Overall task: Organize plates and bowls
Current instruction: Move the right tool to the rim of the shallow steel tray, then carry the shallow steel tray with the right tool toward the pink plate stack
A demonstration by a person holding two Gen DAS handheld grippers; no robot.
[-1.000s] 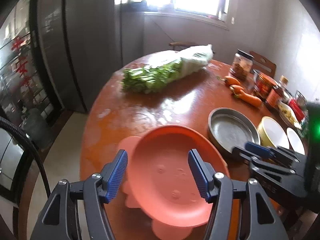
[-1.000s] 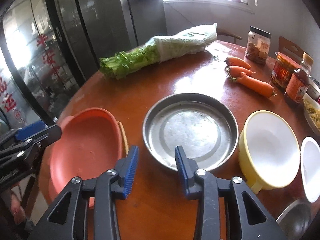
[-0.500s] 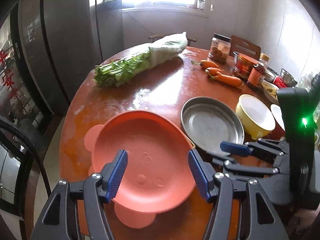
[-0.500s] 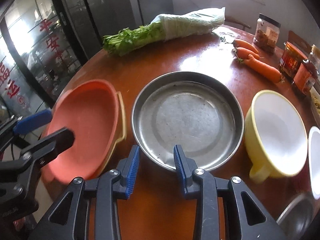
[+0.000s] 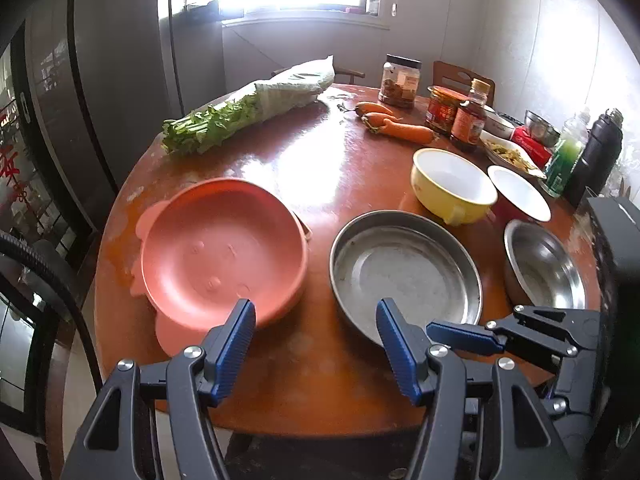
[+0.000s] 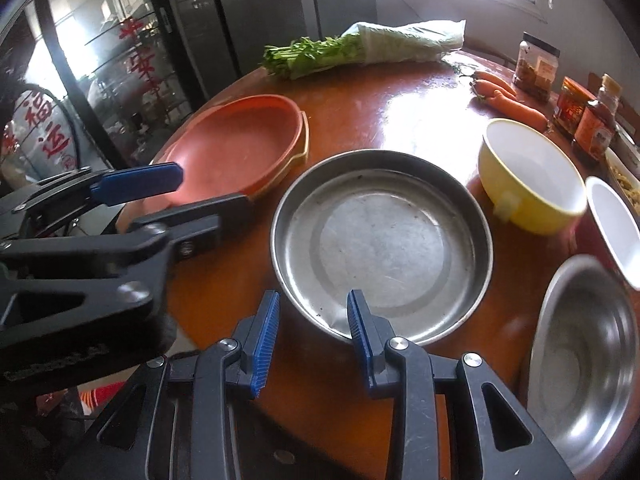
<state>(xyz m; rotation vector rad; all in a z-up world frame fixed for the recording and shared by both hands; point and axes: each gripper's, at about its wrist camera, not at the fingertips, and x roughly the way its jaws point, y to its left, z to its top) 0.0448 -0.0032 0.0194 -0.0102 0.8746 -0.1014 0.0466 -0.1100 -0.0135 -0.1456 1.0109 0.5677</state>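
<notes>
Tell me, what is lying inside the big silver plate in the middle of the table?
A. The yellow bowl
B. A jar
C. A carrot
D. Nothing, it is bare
D: the silver plate shows only its bare metal bottom, while the carrots and the yellow bowl sit apart from it on the table.

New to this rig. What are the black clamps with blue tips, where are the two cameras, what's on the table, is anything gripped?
Each clamp is a hand-held two-finger gripper; a person carries one per hand, no robot arm. Each picture comes from a fisheye camera on one gripper, looking along its fingers. The left gripper and right gripper both stand open, holding nothing. On the round table: an orange plate, a steel plate, a yellow bowl, a steel bowl, a white bowl, plus greens, carrots and jars.
</notes>
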